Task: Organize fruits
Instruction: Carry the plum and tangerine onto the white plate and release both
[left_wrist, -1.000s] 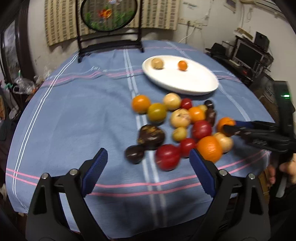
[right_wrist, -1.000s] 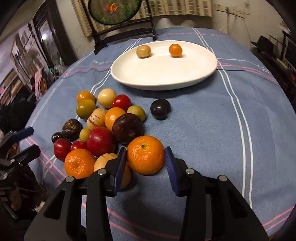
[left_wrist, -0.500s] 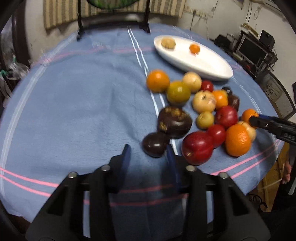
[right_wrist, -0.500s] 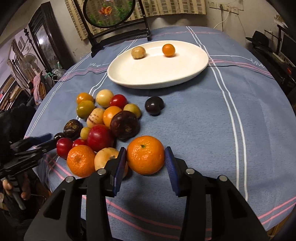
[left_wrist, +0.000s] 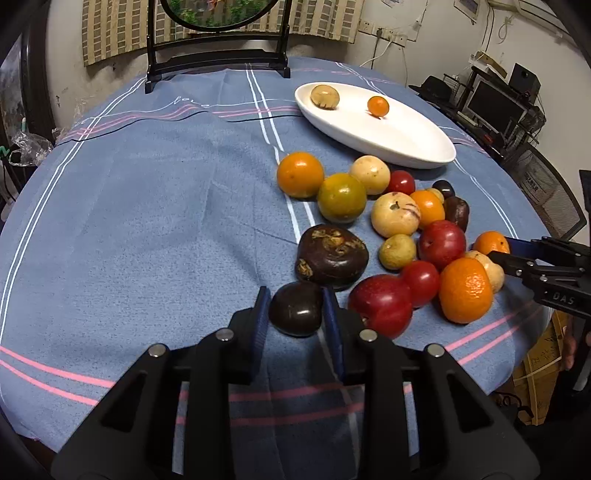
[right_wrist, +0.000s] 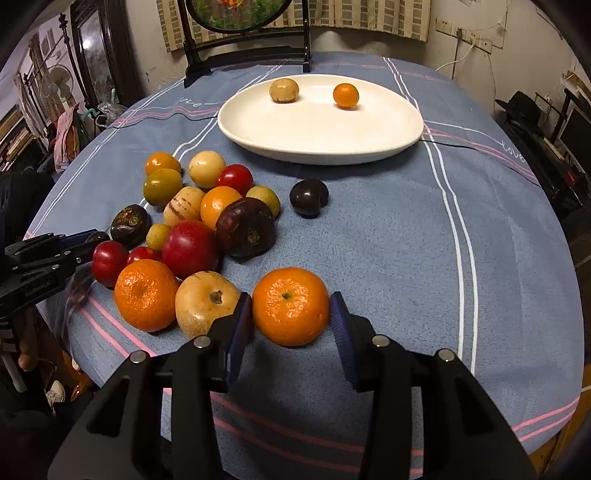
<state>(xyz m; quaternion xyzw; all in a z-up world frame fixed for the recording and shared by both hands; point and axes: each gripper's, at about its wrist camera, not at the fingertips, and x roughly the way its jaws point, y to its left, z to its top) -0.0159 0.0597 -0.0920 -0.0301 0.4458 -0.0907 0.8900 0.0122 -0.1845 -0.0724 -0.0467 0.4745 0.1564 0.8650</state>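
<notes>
Several fruits lie in a heap on the blue tablecloth. My left gripper (left_wrist: 295, 312) is shut on a small dark purple fruit (left_wrist: 295, 308) at the heap's near edge. My right gripper (right_wrist: 291, 314) is shut on an orange tangerine (right_wrist: 290, 306), which rests on the cloth. A white oval plate (right_wrist: 321, 136) stands beyond the heap and holds a tan fruit (right_wrist: 283, 89) and a small orange fruit (right_wrist: 345, 95). The plate (left_wrist: 402, 140) also shows in the left wrist view.
A dark wooden stand with a round screen (right_wrist: 243, 37) stands at the table's far edge. A lone dark fruit (right_wrist: 308, 197) lies between heap and plate. Shelves and monitors (left_wrist: 495, 103) stand beyond the table's right side. The table edge runs close below both grippers.
My left gripper moved forward and down to the heap and closed from wide open onto the small dark fruit. My right gripper stayed shut on the tangerine.
</notes>
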